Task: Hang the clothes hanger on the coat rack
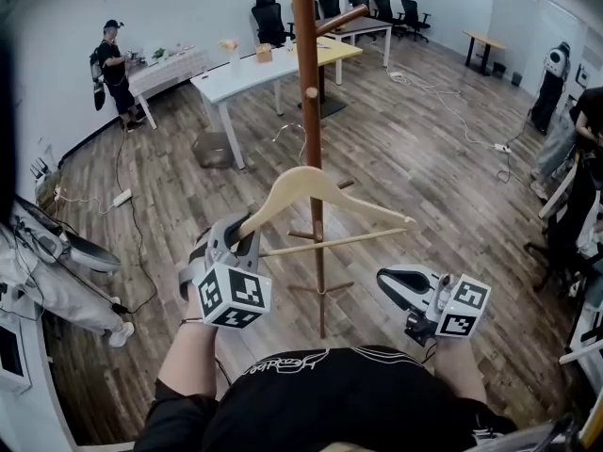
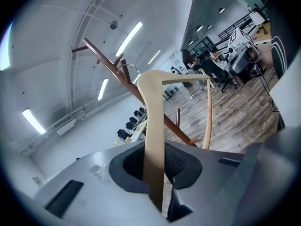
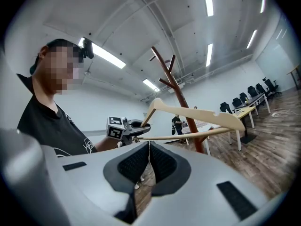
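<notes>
A pale wooden clothes hanger (image 1: pixel 325 188) with a lower bar hangs in the air in front of the brown coat rack (image 1: pixel 309 92). My left gripper (image 1: pixel 243 232) is shut on the hanger's left arm end; in the left gripper view that arm (image 2: pixel 153 135) runs up between the pads, and the wire hook (image 2: pixel 128 68) lies close to the rack's branches (image 2: pixel 110 65). My right gripper (image 1: pixel 394 286) is shut and holds nothing, low and right of the rack's pole. The right gripper view shows its closed pads (image 3: pixel 160 161), the hanger (image 3: pixel 202 116) and the left gripper (image 3: pixel 128 128) beyond.
White desks (image 1: pixel 254 73) and black office chairs (image 1: pixel 363 3) stand behind the rack. A person (image 1: pixel 115 69) stands at the back left by a table. Cables (image 1: pixel 452 111) trail over the wood floor. Equipment and people crowd the left and right edges.
</notes>
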